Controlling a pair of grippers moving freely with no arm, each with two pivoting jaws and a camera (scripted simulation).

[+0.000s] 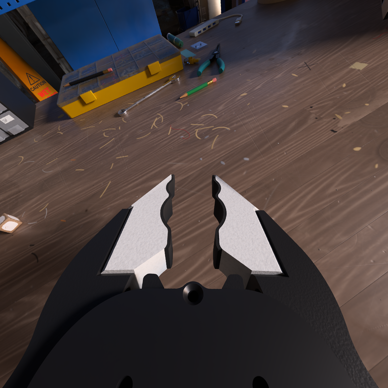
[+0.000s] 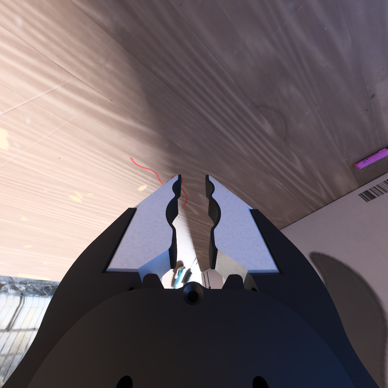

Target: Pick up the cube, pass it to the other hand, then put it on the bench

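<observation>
Left wrist view: left gripper sits centre frame over the wooden table, jaws spread with bare planks showing between them, nothing held. The cube, pale wood with white faces, rests on the table at the far left edge of the frame, well apart from the jaws and off their line. Judgement: task at its start; the pick-up, the hand-over and the set-down all appear left to do, and the left gripper would need to swing toward the left of frame first. Upper left: yellow organiser case with a clear compartmented lid, both latches down; small parts show dimly through the lid, too blurred to name. A black pencil lies on top of the lid. Just beside the case, a wrench; further right a green pencil and teal-handled pliers. Wood shavings scattered across mid-frame. Right wrist view: right gripper close over the table, jaws spread and empty. A red thread runs under the left fingertip. Purple cylinder at right edge; a pale carton with a barcode at lower right. Cube not visible here.
</observation>
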